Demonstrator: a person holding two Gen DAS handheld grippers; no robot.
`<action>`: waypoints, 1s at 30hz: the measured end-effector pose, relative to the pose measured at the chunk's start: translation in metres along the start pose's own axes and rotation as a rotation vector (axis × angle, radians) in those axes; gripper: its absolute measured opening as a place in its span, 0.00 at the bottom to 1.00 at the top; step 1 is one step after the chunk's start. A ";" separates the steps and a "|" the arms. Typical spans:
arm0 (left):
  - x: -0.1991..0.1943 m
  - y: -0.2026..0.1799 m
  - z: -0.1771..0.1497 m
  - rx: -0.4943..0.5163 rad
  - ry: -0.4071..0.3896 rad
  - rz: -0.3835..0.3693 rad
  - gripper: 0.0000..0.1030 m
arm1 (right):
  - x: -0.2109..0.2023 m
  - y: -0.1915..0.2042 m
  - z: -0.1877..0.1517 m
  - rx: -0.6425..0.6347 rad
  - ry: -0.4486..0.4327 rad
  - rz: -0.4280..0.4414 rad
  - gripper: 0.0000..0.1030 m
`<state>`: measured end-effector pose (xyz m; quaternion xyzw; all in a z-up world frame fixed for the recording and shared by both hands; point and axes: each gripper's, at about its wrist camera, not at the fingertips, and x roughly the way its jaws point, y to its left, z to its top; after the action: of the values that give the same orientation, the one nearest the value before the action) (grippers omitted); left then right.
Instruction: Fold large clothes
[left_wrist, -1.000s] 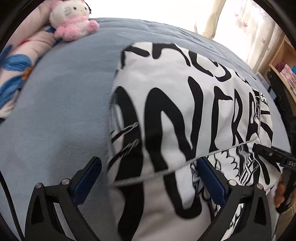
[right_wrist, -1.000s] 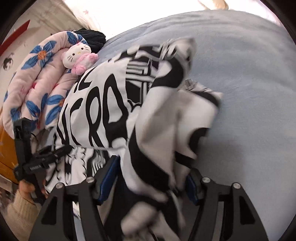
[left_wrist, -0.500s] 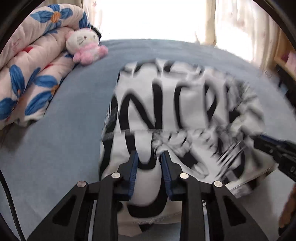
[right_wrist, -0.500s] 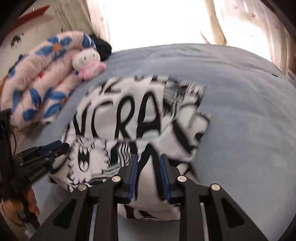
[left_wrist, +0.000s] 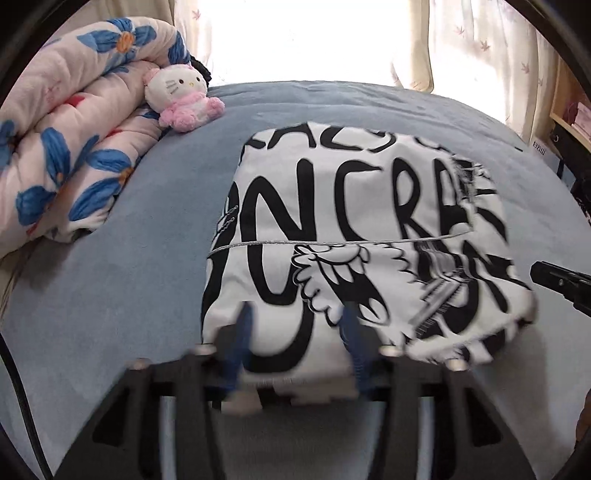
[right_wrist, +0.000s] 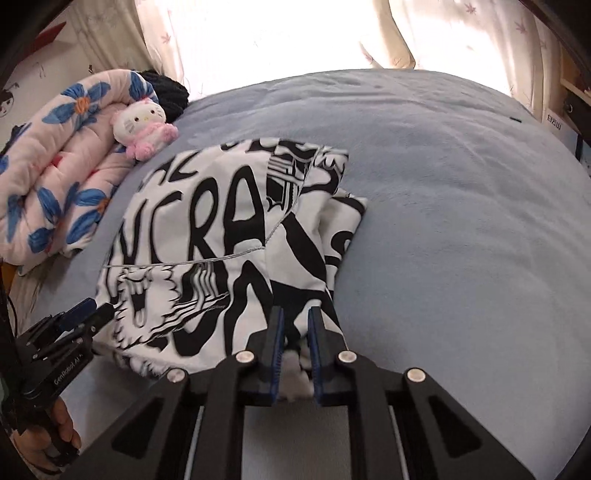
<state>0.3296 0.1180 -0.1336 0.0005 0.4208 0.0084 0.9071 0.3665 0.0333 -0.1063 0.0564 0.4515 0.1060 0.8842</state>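
Note:
A white garment with big black lettering (left_wrist: 351, 206) (right_wrist: 207, 229) lies folded on the blue bed cover (left_wrist: 129, 258). A stitched hem crosses its middle. My left gripper (left_wrist: 295, 325) hovers at the garment's near edge, blurred, its jaws opening. The cloth shows between and beneath the fingers, but the pads do not press on it. My right gripper (right_wrist: 295, 332) sits at the garment's near right corner, its jaws closing to a narrow gap with a pinch of cloth in it. The other gripper's tip shows at the side in each view (left_wrist: 554, 280) (right_wrist: 85, 314).
A rolled pink quilt with blue flowers (left_wrist: 74, 147) (right_wrist: 55, 166) lies along the left, with a white and pink plush cat (left_wrist: 177, 96) (right_wrist: 142, 125) against it. Bare blue cover (right_wrist: 461, 221) spreads right of the garment. Curtains hang at the back and a shelf (left_wrist: 569, 110) stands far right.
Both grippers pulled back toward the garment's near edge and rose. The lifted right flap now lies flat. Left jaws narrowed, then spread again; right jaws kept narrowing.

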 end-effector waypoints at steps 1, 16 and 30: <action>-0.009 0.000 -0.001 0.002 -0.013 0.002 0.63 | -0.010 0.001 -0.002 -0.006 -0.004 0.001 0.11; -0.217 -0.016 -0.016 0.055 -0.137 0.023 0.67 | -0.213 -0.015 -0.041 -0.044 -0.125 0.013 0.14; -0.336 -0.022 -0.123 0.001 -0.090 -0.047 0.84 | -0.329 -0.045 -0.165 -0.126 -0.167 -0.133 0.72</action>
<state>0.0187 0.0903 0.0431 -0.0086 0.3797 -0.0131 0.9250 0.0518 -0.0883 0.0471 -0.0205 0.3717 0.0704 0.9255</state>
